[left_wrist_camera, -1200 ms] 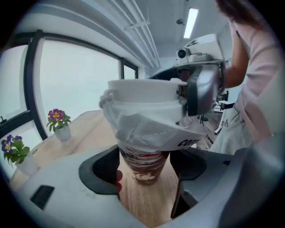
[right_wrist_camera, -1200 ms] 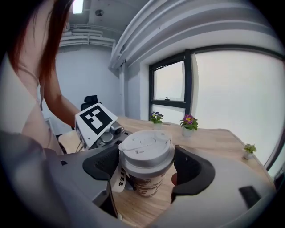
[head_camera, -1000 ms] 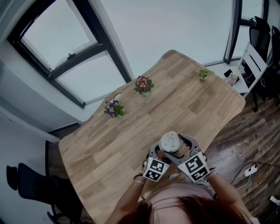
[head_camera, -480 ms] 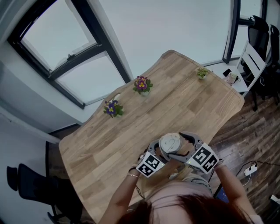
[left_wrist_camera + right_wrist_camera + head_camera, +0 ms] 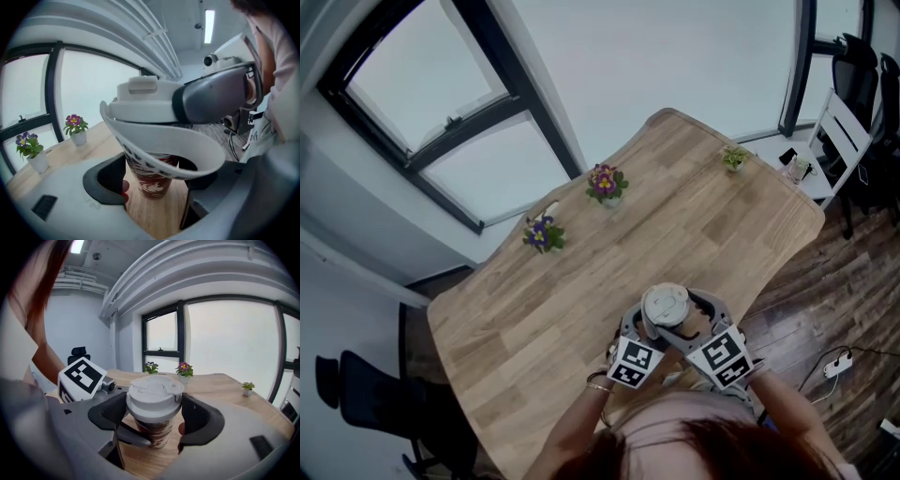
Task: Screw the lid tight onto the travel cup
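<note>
The travel cup (image 5: 666, 306) stands on the wooden table (image 5: 581, 272) near its front edge, with its white lid (image 5: 153, 394) on top. Its red-brown patterned body (image 5: 152, 180) sits between the dark pads (image 5: 103, 178) of my left gripper (image 5: 645, 330), which is shut on it. My right gripper (image 5: 153, 411) is shut on the lid, one pad pressing on each side. In the left gripper view, a grey jaw of the right gripper (image 5: 211, 98) wraps the lid from the right. The cup's base is hidden in the head view.
Two small pots of purple flowers (image 5: 606, 183) (image 5: 543, 232) and a tiny green plant (image 5: 734, 157) stand along the table's far edge. A white chair (image 5: 844, 131) is at the right, a black chair (image 5: 356, 384) at the lower left. The table's front edge is close to the person.
Half a second ago the two marker cubes had swung apart, the right one to the right and the left one to the left. Now they are back close together. The cup has stayed in place.
</note>
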{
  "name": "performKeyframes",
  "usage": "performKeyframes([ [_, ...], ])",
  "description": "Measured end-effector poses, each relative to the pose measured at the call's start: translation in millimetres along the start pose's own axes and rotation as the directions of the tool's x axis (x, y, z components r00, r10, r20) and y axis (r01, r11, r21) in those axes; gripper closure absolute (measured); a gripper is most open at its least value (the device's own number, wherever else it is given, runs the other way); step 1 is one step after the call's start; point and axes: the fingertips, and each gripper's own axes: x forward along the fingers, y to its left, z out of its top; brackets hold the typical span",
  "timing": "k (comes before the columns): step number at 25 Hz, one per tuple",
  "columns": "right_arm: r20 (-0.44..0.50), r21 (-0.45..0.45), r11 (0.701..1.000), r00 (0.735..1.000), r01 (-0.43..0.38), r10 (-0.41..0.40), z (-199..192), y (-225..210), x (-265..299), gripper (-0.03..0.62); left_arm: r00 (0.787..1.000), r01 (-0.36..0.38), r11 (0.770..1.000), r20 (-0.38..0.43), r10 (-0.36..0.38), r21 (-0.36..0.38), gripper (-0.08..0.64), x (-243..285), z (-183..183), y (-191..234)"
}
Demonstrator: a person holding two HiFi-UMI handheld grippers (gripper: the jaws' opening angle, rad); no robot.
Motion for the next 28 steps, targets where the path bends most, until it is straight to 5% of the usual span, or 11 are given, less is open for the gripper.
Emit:
performKeyframes([
  [4,0.000,0.011,1.000,1.000,0.002,-0.002,-2,2,1,0.225,0.999,-0.047,0.998,0.017,0.048,-0.030,0.215,0,0,-1],
  [7,-0.039,0.014,0.993,0.993,-0.115,0.115,-3,6,-1,0.224,0.997,0.073,0.997,-0.001,-0.073,0.021,0.215,-2,-2,-5],
  [12,-0.099,-0.033,0.966,0.962,-0.257,0.253,-4,11,-2,0.224,0.965,0.256,0.959,-0.090,-0.246,0.124,0.215,-8,-6,-14],
  [15,-0.084,-0.032,0.970,0.968,-0.241,0.238,-4,10,-1,0.224,0.973,0.226,0.968,-0.079,-0.218,0.109,0.215,-7,-5,-13],
  [23,-0.001,0.021,0.999,0.999,-0.044,0.044,-4,6,-1,0.224,1.000,0.021,1.000,-0.016,-0.021,0.011,0.215,-4,-3,-8],
  [28,-0.070,0.007,0.990,0.987,-0.142,0.142,-6,12,0,0.224,0.995,0.098,0.994,-0.018,-0.097,0.039,0.215,-7,-4,-11],
])
